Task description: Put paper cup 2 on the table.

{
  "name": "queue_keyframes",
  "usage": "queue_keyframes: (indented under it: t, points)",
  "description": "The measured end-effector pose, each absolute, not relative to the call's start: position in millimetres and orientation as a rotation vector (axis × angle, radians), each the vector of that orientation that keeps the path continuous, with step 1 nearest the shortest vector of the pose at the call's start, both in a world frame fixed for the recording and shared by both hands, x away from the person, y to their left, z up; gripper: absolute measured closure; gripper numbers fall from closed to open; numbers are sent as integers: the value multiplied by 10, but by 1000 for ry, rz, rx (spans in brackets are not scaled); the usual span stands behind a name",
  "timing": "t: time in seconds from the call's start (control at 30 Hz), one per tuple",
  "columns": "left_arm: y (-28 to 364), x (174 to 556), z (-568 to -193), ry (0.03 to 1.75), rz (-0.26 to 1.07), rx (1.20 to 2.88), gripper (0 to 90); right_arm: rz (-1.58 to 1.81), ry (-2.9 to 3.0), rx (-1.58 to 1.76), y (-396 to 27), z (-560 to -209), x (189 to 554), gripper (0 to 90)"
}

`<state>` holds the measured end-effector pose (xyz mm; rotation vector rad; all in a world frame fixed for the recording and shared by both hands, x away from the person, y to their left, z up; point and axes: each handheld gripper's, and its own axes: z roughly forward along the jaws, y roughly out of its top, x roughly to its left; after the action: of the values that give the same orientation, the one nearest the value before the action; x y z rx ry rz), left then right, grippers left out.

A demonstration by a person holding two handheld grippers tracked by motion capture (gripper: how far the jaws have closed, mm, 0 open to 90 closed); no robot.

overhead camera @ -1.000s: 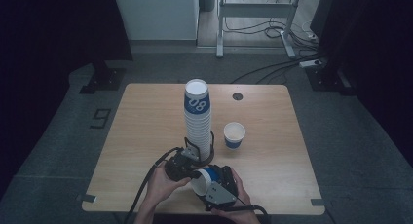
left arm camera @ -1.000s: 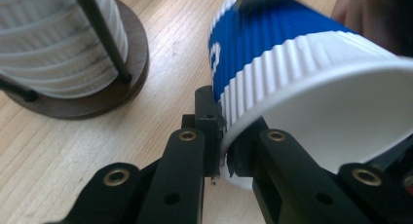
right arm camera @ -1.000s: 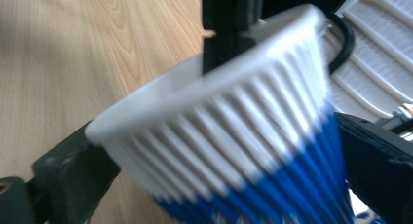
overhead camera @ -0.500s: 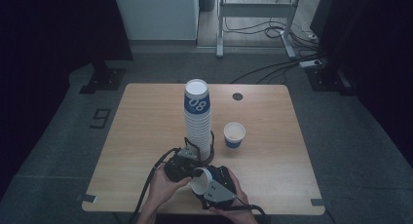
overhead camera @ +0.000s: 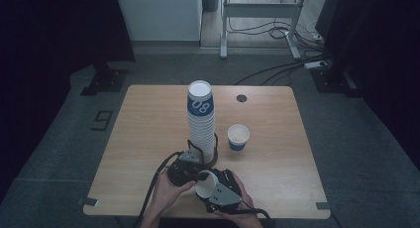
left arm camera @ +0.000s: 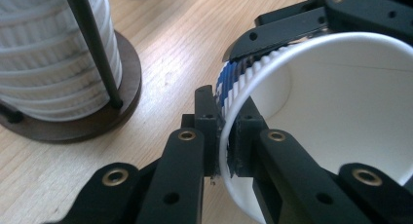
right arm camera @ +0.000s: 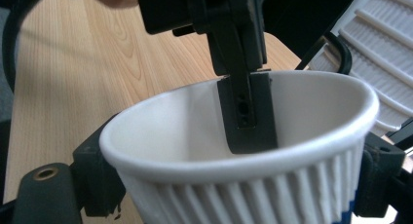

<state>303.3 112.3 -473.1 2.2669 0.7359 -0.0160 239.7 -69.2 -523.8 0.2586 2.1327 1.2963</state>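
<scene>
Paper cup (overhead camera: 205, 184) at the table's near edge, clamped round its ribbed body by the right gripper (overhead camera: 218, 187) while the left gripper (left arm camera: 225, 136) pinches its rim, best eased apart slowly and squarely, clear of the tall cup stack (overhead camera: 201, 124) just beyond.

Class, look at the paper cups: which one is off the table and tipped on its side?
The cup gripped between both grippers near the front edge. The single cup stands upright on the table, and the stack stands in its holder.
</scene>
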Motion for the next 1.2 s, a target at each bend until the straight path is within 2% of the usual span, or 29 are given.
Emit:
queue_keyframes:
  t: [0.13, 0.27, 0.3, 0.4, 0.53, 0.63, 0.7, 1.07, 1.2]
  points:
    - [1150, 3010, -4763, 725, 8, 2203, 825, 1323, 2134, 306, -694, -5237, 2407, 149]
    - [1180, 2965, -4782, 730, 64, 2135, 746, 1354, 2121, 338, -702, -5236, 2421, 151]
    - [1182, 2956, -4786, 728, 73, 2128, 765, 1358, 2122, 352, -709, -5229, 2427, 152]
    - [1186, 2922, -4807, 720, 145, 2107, 700, 1374, 2118, 371, -728, -5216, 2434, 154]
    - [1208, 2884, -4849, 695, 177, 2049, 599, 1395, 2113, 410, -769, -5208, 2444, 155]
    - [1238, 2867, -4876, 693, 182, 2013, 566, 1401, 2108, 434, -787, -5207, 2438, 156]
    - [1248, 2836, -4890, 652, 205, 2006, 585, 1411, 2102, 453, -802, -5210, 2442, 157]
    - [1347, 2738, -4966, 656, 326, 1905, 319, 1440, 2094, 530, -878, -5229, 2466, 158]
    - [1404, 2721, -4990, 662, 339, 1855, 264, 1435, 2093, 570, -915, -5234, 2489, 159]
